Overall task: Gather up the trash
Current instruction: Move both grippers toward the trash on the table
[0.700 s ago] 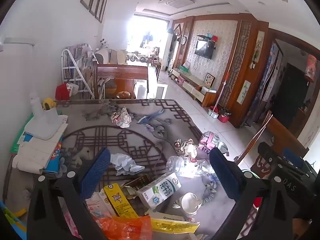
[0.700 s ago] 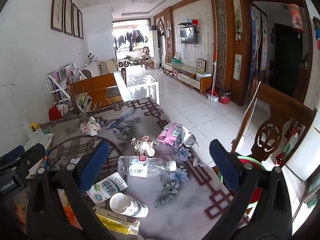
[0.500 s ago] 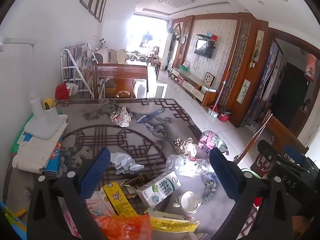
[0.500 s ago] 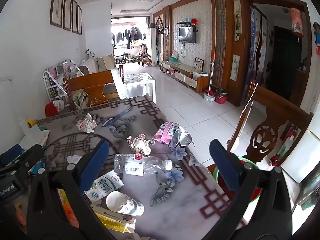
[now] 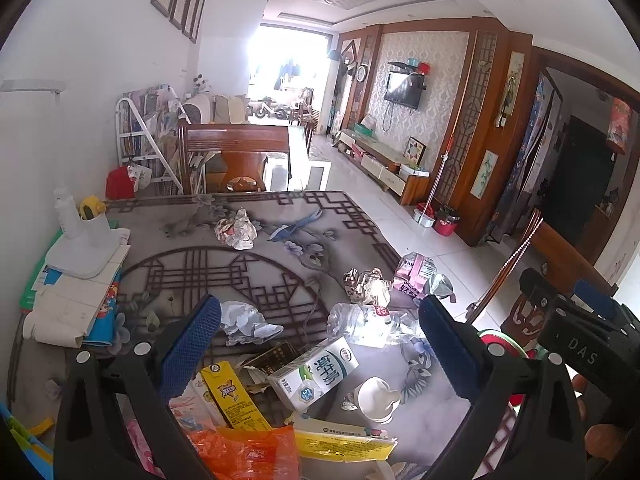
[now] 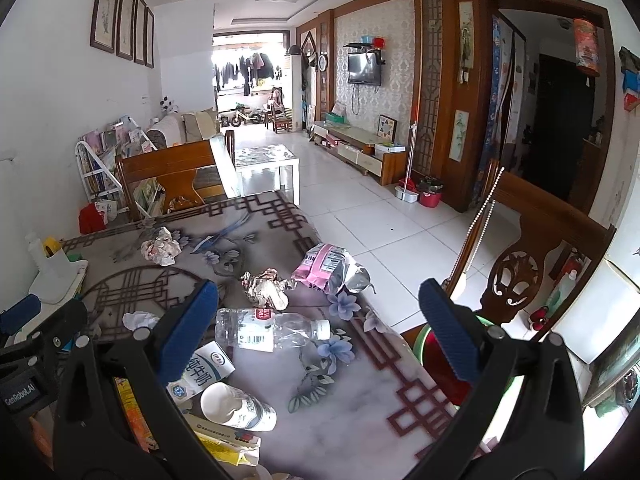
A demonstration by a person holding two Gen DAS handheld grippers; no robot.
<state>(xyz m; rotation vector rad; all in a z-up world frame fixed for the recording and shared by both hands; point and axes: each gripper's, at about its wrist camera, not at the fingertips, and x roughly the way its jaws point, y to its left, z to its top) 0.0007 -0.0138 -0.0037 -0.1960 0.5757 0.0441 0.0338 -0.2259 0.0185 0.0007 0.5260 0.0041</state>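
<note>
Left tool [image 5: 320, 344] gapes wide; orange wrapper [image 5: 248, 454] cut off below.

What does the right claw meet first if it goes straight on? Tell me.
Probably the clear bottle, lying on its side between and ahead of the open right claw. Depth is unclear; the paper cup lies nearer but lower.

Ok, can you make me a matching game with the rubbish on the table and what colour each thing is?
Things:
1. plastic bottle
2. snack bag
3. plastic bag
4. paper cup

Colours:
A. orange
B. white
C. see-through
D. pink and silver

Pairs: 1-C, 2-D, 3-A, 4-B
</note>
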